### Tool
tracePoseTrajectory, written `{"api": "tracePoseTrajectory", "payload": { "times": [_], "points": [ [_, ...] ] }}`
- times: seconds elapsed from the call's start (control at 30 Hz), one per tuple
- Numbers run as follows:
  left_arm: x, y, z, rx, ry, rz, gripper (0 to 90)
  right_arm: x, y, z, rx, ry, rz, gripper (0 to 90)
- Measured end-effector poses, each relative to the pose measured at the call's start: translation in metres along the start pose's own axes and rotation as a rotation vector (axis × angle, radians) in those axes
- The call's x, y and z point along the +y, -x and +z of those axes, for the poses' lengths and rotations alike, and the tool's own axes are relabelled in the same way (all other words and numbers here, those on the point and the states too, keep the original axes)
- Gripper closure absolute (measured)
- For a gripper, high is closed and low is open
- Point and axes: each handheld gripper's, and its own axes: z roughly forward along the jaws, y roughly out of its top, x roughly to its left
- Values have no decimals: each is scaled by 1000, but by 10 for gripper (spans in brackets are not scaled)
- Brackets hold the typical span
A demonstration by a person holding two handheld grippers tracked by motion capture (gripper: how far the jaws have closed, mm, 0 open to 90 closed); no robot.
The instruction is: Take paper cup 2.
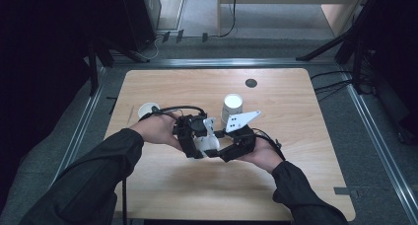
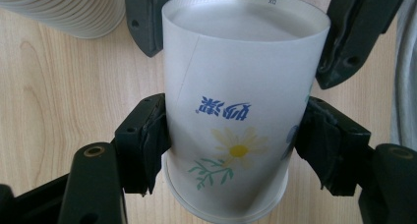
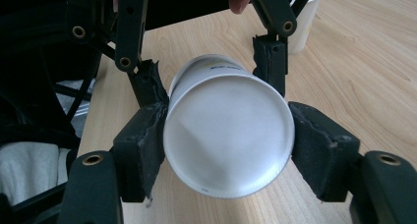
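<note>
Left gripper (image 2: 231,145) clamps the paper cup (image 2: 236,111) by its flower-printed wall near the rim, pads pressed to both sides. Right gripper (image 3: 226,150) clamps the same cup (image 3: 228,145) at its base end, pads touching either side. Cup (image 1: 207,142) is held between both grippers above the wooden table (image 1: 291,106). A cup stack (image 1: 232,108) stands just beyond them.

The paper cup (image 1: 207,143) sits mostly hidden between both grippers; its print is unreadable there.
</note>
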Motion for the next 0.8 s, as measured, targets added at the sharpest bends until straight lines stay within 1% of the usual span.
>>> {"api": "tracePoseTrajectory", "payload": {
  "times": [0.1,0.33,0.47,0.5,0.53,0.57,0.7,0.8],
  "points": [
    [0,0,0,-2,1,2,310,0,0,0,2,-2,-1,349],
    [-1,0,1,-7,12,-14,298,0,0,0,-3,-3,-17,358],
    [-2,-1,1,-14,25,-30,289,1,-1,0,-3,-10,-15,360],
    [-2,-2,0,-13,23,-26,286,1,-1,0,-3,-10,-15,360],
    [-2,-2,0,-14,28,-30,282,1,-1,-1,0,-14,-7,360],
    [-3,-2,0,-21,39,-43,277,2,-1,-1,-2,-12,-9,361],
    [-4,-3,0,-30,66,-62,209,2,-1,-3,-4,-10,-8,361],
    [-7,-3,-1,-22,106,-75,168,2,0,-6,-6,-1,-7,361]
  ]
}}
